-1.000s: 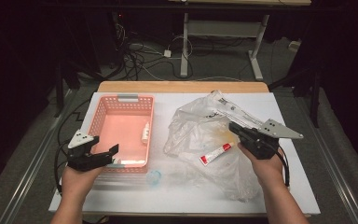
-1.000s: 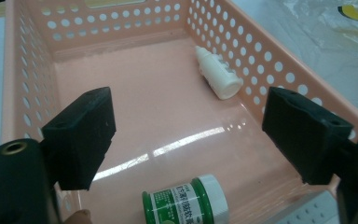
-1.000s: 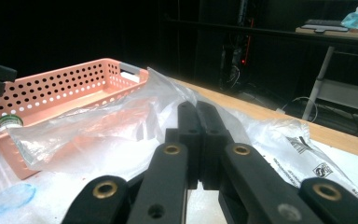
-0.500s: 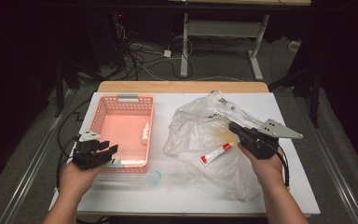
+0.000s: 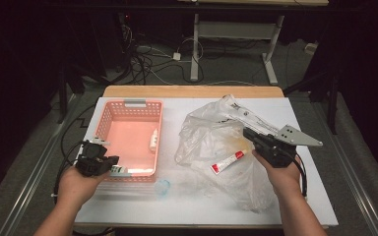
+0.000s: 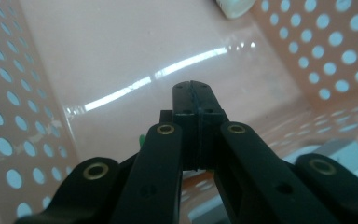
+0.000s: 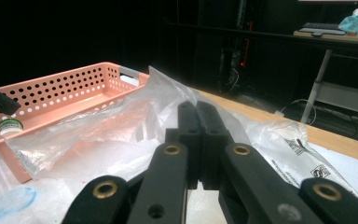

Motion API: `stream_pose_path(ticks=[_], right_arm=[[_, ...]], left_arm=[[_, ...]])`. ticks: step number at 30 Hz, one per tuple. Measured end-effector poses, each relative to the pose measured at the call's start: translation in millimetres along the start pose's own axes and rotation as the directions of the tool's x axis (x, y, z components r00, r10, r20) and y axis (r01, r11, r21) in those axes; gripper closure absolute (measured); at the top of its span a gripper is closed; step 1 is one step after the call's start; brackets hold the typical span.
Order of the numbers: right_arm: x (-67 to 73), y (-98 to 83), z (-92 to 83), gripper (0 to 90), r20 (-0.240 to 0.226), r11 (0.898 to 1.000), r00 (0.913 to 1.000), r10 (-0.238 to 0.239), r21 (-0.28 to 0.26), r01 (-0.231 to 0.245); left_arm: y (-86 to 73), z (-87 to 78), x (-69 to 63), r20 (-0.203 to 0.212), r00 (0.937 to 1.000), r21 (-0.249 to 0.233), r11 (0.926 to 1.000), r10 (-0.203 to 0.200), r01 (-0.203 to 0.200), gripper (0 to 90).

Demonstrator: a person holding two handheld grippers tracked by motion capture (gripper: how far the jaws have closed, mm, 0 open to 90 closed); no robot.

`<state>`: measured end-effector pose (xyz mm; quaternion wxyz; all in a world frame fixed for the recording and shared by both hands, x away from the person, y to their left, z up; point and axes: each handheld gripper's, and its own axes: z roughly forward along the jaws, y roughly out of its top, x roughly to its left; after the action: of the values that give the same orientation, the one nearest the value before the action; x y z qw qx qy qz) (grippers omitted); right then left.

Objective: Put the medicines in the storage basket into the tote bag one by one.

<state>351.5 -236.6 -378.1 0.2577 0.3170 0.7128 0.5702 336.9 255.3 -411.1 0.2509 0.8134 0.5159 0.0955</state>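
A pink perforated basket (image 5: 128, 110) stands at the table's left with a white tube (image 5: 153, 140) lying inside. At its near left corner is my left gripper (image 5: 110, 161), pointing in over the basket floor (image 6: 121, 51). The jaws have just been closing and now meet, with nothing seen between them (image 6: 193, 88). My right gripper (image 5: 249, 132) is shut on the film of a clear plastic bag (image 5: 211, 130), which rises like a tent before it (image 7: 196, 106). A red and white tube (image 5: 228, 162) lies in the bag.
A small round green-rimmed item (image 7: 9, 127) sits at the basket's near edge. A pale blue round thing (image 5: 162, 187) lies on the white tabletop (image 5: 187, 211) in front of the basket. Cables and desk legs stand on the dark floor beyond the table.
The left gripper's jaws went from wide open to shut at the basket's near left corner. The right gripper and the bag have not moved.
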Motion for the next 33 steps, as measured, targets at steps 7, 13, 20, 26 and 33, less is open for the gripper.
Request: stream_pose_path(ticks=[7, 13, 20, 26, 33], right_arm=[[0.9, 1.6, -1.7, 90.0, -0.004, 1.0, 1.0, 0.002, -0.004, -0.002], [0.6, 2.3, -2.6, 90.0, -0.003, 1.0, 1.0, 0.002, -0.01, -0.002], [1.5, 1.8, -1.7, 90.0, -0.004, 1.0, 1.0, 0.0, -0.005, 0.0], [3.3, 1.5, 0.2, 90.0, -0.01, 1.0, 0.9999, -0.004, -0.003, 0.004], [1.8, 0.4, 0.4, 90.0, -0.005, 1.0, 1.0, 0.0, 0.001, 0.0]], left_arm=[[6.3, 2.2, 0.4, -0.003, 1.0, 0.139, 0.9903, 0.002, -0.002, 87.9], [10.8, 6.9, 2.5, 0.012, 0.9999, 0.227, 0.9738, -0.011, 0.008, 87.9], [15.2, 10.7, 4.1, 0.024, 0.9997, 0.29, 0.9569, -0.008, 0.0, 87.9], [30.2, 22.2, 6.3, 0.016, 0.9997, 0.327, 0.9449, 0.018, -0.022, 87.9], [63.3, 23.4, 17.4, -0.05, 0.9987, 0.151, 0.9885, 0.005, 0.003, 87.3]])
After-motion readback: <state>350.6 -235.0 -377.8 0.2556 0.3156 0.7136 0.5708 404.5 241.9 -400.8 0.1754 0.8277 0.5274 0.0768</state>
